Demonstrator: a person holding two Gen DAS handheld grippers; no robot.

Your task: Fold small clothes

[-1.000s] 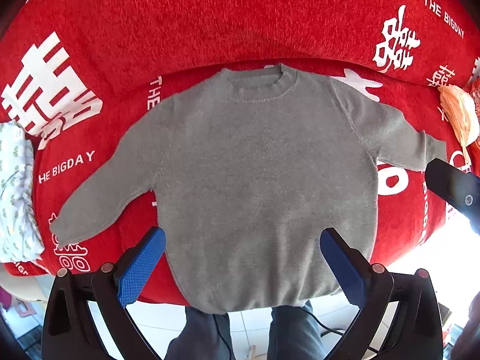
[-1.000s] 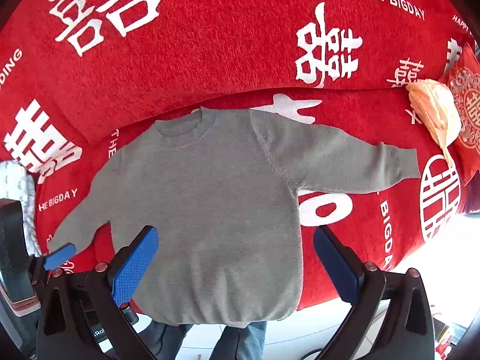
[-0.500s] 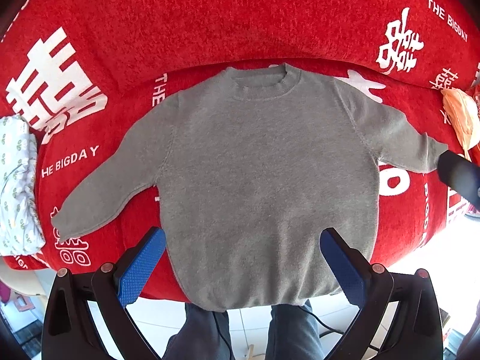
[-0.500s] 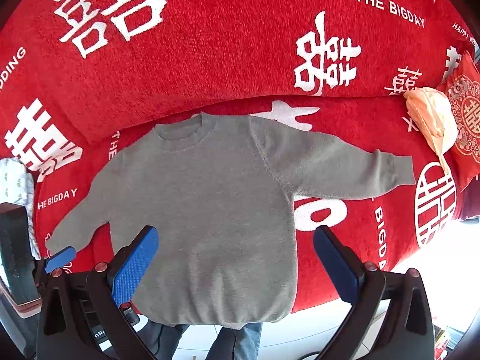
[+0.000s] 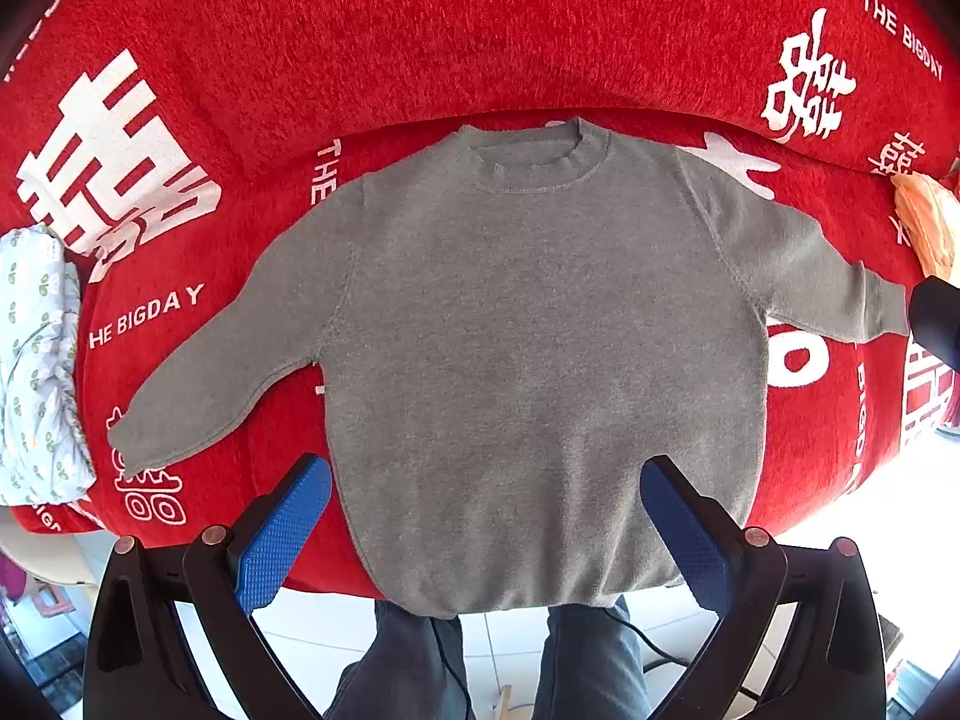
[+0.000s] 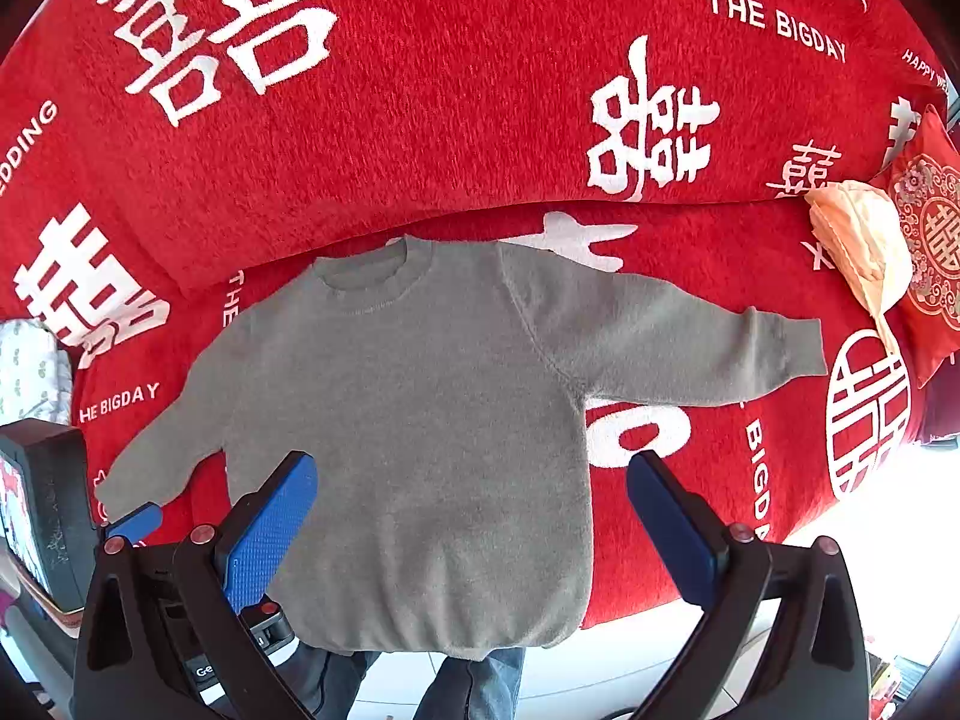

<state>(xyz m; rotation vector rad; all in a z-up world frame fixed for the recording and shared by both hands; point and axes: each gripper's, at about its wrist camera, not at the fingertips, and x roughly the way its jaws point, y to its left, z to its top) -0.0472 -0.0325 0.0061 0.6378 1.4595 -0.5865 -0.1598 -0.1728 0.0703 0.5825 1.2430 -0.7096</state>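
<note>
1. A sofa (image 5: pixel 420 30), draped in a red cover with white lettering, carries everything; its seat serves as the folding surface.
2. A grey sweater (image 5: pixel 540 360) is spread flat, front up, across the middle of the seat, collar toward the backrest and hem hanging slightly over the front edge. Both sleeves are stretched out sideways, probably so that each can be folded inward in turn. No fold is yet made.
3. A white patterned garment (image 5: pixel 36 360) is bunched at the left end of the seat, well apart from the sweater; it is probably set aside from the work.
4. A peach cloth (image 6: pixel 858 246) lies at the right end, against a red cushion (image 6: pixel 924 240).
5. The left gripper (image 5: pixel 486 522) is held above the hem, its blue pads wide apart and empty.
6. The right gripper (image 6: pixel 471 516) is likewise held fully spread over the hem, with nothing between the pads; the sweater is touched by neither, so a grasp appears to be pending.
</note>
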